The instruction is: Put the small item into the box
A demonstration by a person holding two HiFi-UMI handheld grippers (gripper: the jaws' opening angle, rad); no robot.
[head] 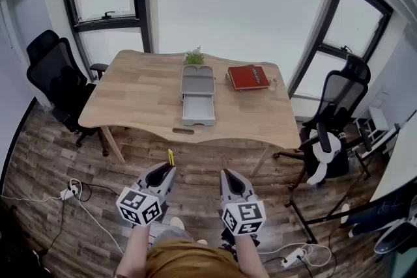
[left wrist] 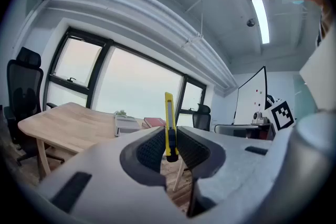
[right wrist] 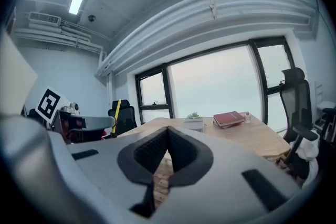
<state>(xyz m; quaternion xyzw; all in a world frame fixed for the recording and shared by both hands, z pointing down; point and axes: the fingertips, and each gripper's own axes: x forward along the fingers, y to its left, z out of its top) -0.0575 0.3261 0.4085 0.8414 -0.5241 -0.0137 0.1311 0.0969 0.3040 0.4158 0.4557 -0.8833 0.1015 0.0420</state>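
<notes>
My left gripper is shut on a yellow utility knife, which stands upright between the jaws. I hold it over the wooden floor, well short of the table. My right gripper hangs beside it, shut with nothing between its pads. The grey box sits mid-table with its drawer pulled out toward me. A small dark item lies near the table's front edge.
The wooden table also carries a red book and a small plant. Black office chairs stand at the left and right. Cables and a power strip lie on the floor.
</notes>
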